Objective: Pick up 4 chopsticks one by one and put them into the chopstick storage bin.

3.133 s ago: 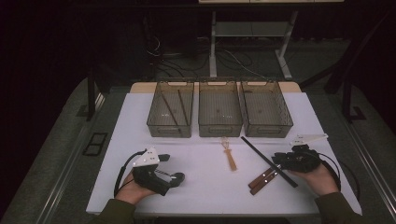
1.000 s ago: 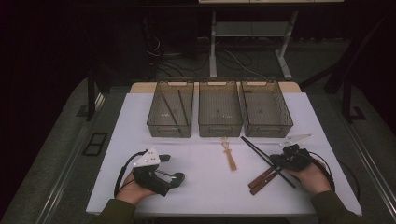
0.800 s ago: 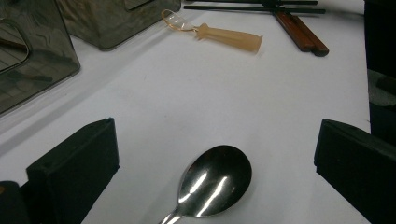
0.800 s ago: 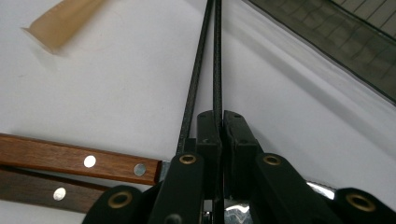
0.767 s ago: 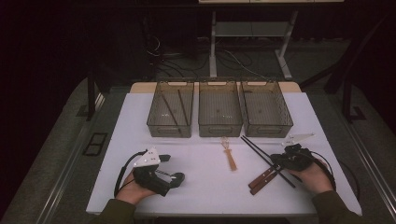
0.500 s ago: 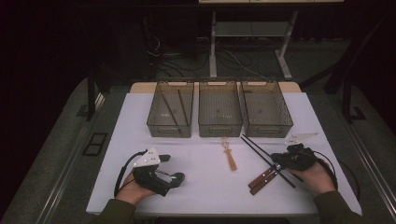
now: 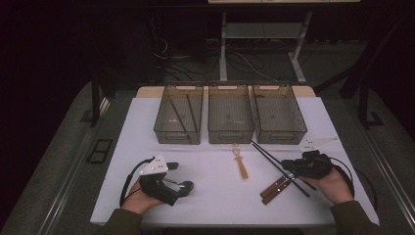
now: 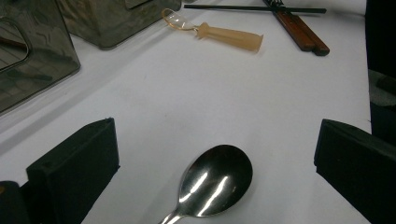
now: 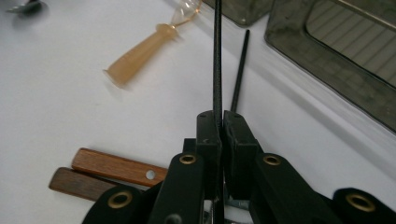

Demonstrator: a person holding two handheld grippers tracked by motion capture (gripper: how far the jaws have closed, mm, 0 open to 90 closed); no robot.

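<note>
High view: on a white counter [image 7: 215, 196] three smoked-plastic bins [image 7: 231, 115] stand in a row; the right gripper [image 7: 296, 171] pinches a slim black chopstick [image 7: 266, 155] just right of centre, its mate [image 7: 274, 166] lying alongside over two wooden-handled utensils [image 7: 275, 188].

Left gripper view: wide-open foam-black jaws flank a polished steel spoon bowl [image 8: 215, 181] lying free between them.

Right gripper view: jaws clamped tight on the textured chopstick [image 9: 217, 56]; a translucent amber-handled tool [image 9: 144, 49] lies to the left.
</note>
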